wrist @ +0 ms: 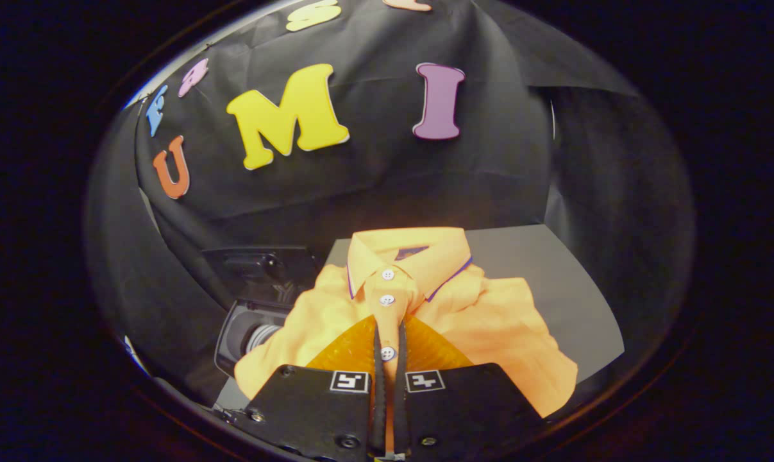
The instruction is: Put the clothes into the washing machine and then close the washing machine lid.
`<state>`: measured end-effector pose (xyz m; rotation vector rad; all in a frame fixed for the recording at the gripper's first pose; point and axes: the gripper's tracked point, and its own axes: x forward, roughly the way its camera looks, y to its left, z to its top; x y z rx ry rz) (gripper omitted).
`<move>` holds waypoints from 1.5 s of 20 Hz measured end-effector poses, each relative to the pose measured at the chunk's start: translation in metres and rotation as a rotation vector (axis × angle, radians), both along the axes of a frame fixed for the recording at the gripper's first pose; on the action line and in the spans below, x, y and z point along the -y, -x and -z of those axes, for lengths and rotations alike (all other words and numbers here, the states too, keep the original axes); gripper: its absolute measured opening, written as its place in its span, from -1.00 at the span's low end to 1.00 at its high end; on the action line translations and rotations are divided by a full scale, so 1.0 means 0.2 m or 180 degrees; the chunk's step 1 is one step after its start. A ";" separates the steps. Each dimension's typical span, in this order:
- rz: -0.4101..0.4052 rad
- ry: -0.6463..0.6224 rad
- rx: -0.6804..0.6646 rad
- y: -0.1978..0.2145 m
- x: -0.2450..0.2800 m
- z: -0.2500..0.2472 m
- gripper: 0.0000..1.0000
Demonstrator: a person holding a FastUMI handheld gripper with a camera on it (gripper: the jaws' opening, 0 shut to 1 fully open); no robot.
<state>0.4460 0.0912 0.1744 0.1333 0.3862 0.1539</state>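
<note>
Right now the orange shirt (pixel 425 301) is pinched at its button placket between the 2 fingers of the claw (pixel 389 346), which are closed on the fabric with a button sitting just between them. Its collar lies straight ahead of the fingertips, so the shirt's long axis runs along the claw's own line, sleeves spilling to both sides. It rests on a grey surface (pixel 553 282). The washing machine (pixel 252 321), open-mouthed, sits ahead and to the left; carrying the shirt there looks like the next move.
</note>
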 end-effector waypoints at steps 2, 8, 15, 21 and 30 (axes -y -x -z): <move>-0.0047 -0.0047 0.0229 0.11 -0.09 -0.15 -0.84; -0.0239 -0.0252 0.0700 0.47 -0.35 -0.53 -0.84; -0.0372 -0.0170 0.1111 0.75 -0.68 -0.87 -0.84; -0.0556 -0.0191 0.1281 0.82 -0.99 -1.11 -0.84; -0.0868 -0.0396 0.1149 0.52 -1.44 -1.21 -0.84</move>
